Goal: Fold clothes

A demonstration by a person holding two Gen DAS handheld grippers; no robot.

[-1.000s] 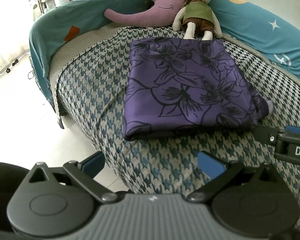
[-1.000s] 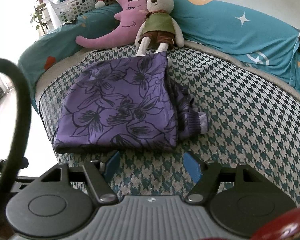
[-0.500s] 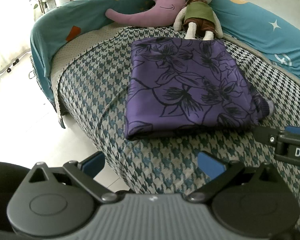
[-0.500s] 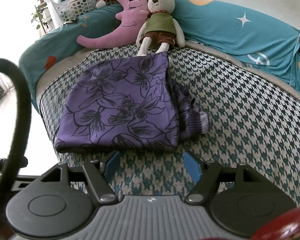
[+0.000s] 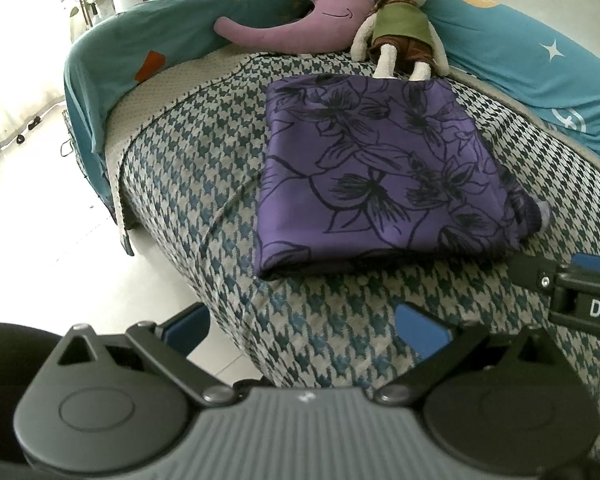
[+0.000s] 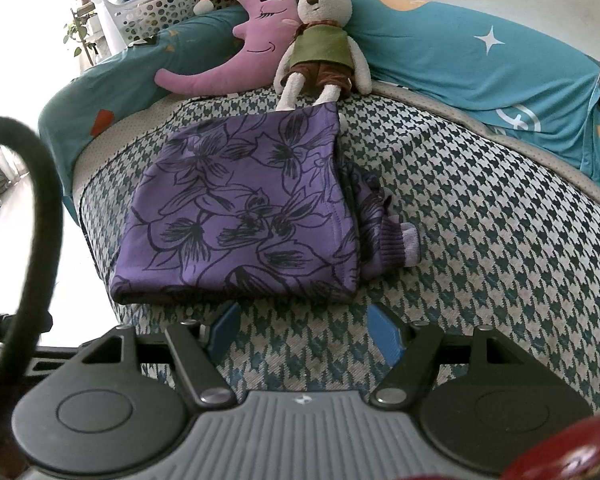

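A purple garment with black flower outlines [image 5: 380, 176] [image 6: 244, 208] lies folded into a rectangle on the houndstooth bed cover [image 5: 188, 168] [image 6: 480, 216]. A ribbed cuff [image 6: 400, 244] sticks out from its right side. My left gripper [image 5: 304, 330] hangs open over the bed's near edge, short of the garment's near left corner, holding nothing. My right gripper [image 6: 302, 330] is open too, just in front of the garment's near edge, empty. The right gripper's body [image 5: 572, 292] shows at the right edge of the left wrist view.
A pink moon pillow [image 5: 300, 12] [image 6: 240, 60] and a plush rabbit [image 5: 400, 20] [image 6: 320, 44] rest at the head of the bed, touching the garment's far edge. Teal bedding [image 6: 480, 64] rings the bed. White floor [image 5: 40, 184] lies left. A black cable [image 6: 40, 208] arcs on the left.
Both views have shifted very slightly; the garment lies unchanged and both grippers stay open and empty.
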